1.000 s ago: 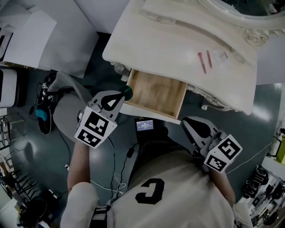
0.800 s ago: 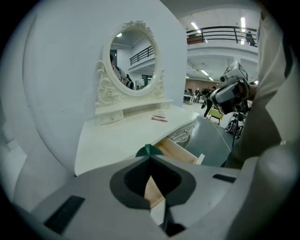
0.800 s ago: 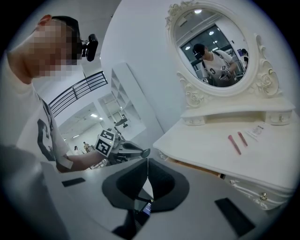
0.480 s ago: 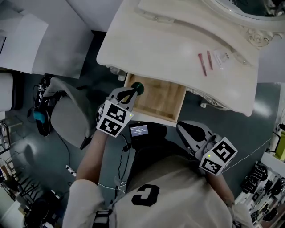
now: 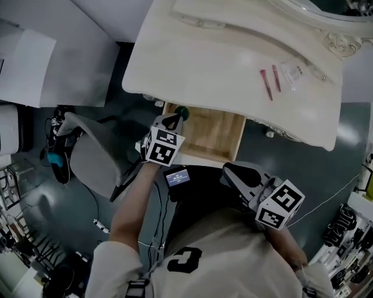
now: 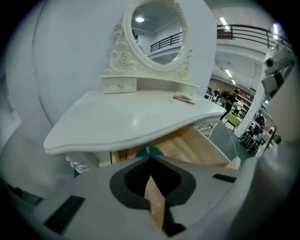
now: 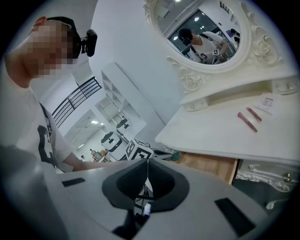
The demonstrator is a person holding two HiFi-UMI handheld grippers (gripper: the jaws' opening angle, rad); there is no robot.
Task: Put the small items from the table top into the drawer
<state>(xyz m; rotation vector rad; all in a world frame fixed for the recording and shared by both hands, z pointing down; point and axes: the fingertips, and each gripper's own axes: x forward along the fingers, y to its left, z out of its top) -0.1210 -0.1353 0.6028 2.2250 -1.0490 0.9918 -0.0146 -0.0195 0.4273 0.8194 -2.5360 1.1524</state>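
A wooden drawer [image 5: 211,132] stands pulled out under the white dressing table [image 5: 198,64]. My left gripper [image 5: 177,116] is shut on a small green round item [image 5: 183,111] and hangs over the drawer's left end. In the left gripper view the green item [image 6: 149,151] pokes out past the closed jaw tips, with the drawer [image 6: 197,147] beyond. Two red sticks [image 5: 268,83] and a clear packet [image 5: 291,73] lie on the table top at the right. My right gripper [image 5: 227,170] is shut and empty, low in front of the drawer.
A grey chair [image 5: 96,154] stands left of the drawer. A small lit screen [image 5: 177,177] sits below the drawer front. The oval mirror [image 5: 326,11] rises at the table's back. Cables and gear [image 5: 58,151] lie on the dark floor.
My left gripper has carried the green item up the picture, from in front of the drawer's left corner to over its left end. The right gripper drifted slightly left.
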